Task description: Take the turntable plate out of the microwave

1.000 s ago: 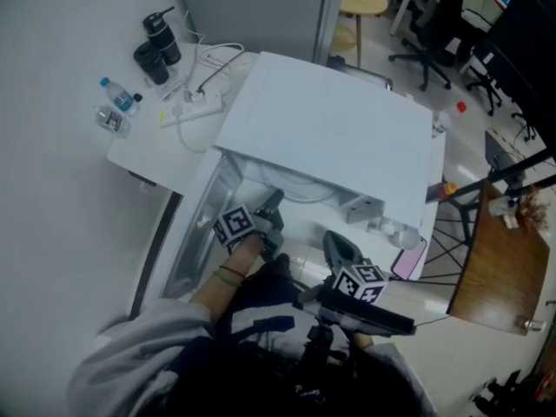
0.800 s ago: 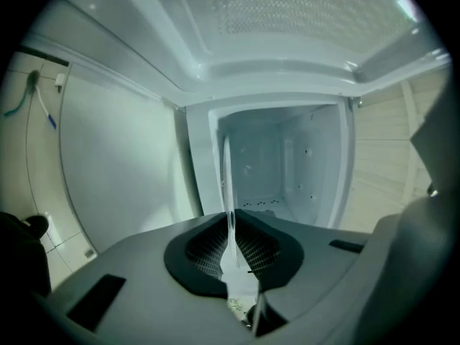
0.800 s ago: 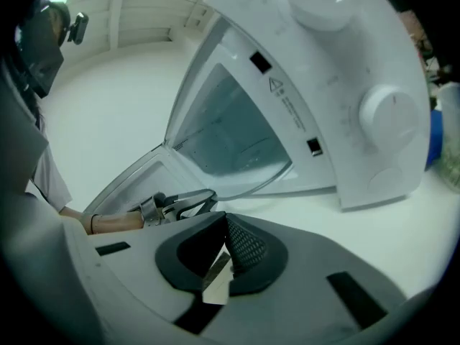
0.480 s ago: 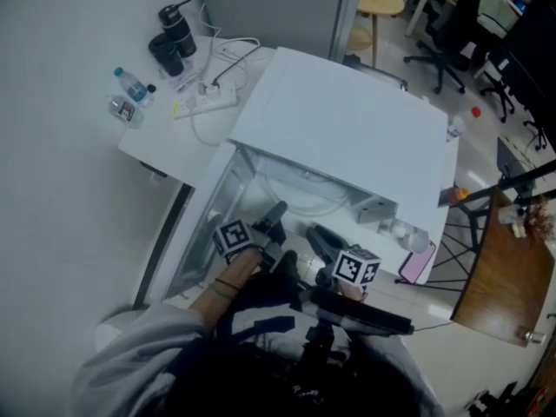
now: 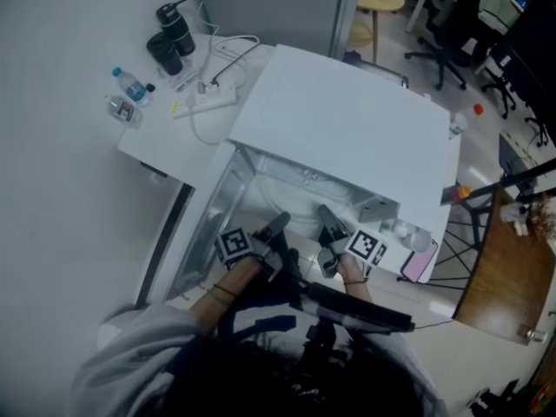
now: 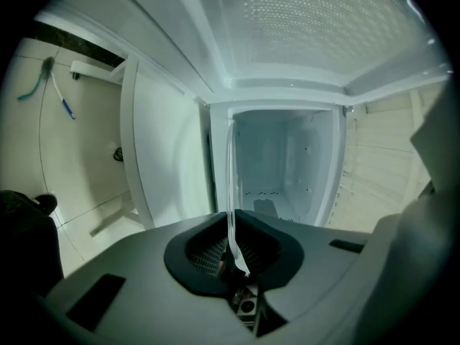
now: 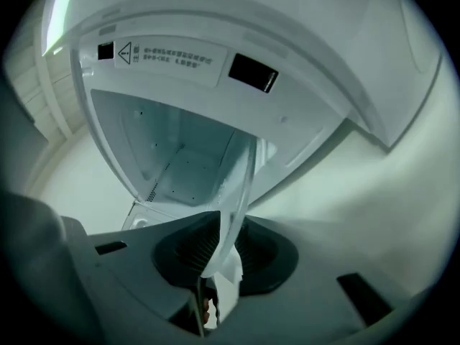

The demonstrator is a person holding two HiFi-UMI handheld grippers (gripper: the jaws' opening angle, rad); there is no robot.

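Note:
The white microwave point(image 5: 347, 137) is seen from above with its door point(image 5: 195, 233) swung open to the left. The clear glass turntable plate point(image 5: 300, 200) shows at the cavity mouth. My left gripper point(image 5: 276, 228) is shut on the plate's near left rim. In the left gripper view the plate point(image 6: 231, 185) stands edge-on as a thin line pinched between the jaws point(image 6: 231, 254). My right gripper point(image 5: 326, 220) is at the plate's near right rim. Its jaws point(image 7: 223, 246) are closing, with the glass edge point(image 7: 241, 185) pressed between the pads.
On the white table left of the microwave are a water bottle point(image 5: 129, 85), black tumblers point(image 5: 174, 29) and a power strip point(image 5: 204, 102) with cables. A pink object point(image 5: 417, 263) lies at the right. A wooden table point(image 5: 499, 276) and office chairs point(image 5: 452, 16) stand further off.
My right gripper has gone forward from near my body to the plate's right rim, rolling as it went, and now has the glass between its jaws. The left gripper keeps its hold.

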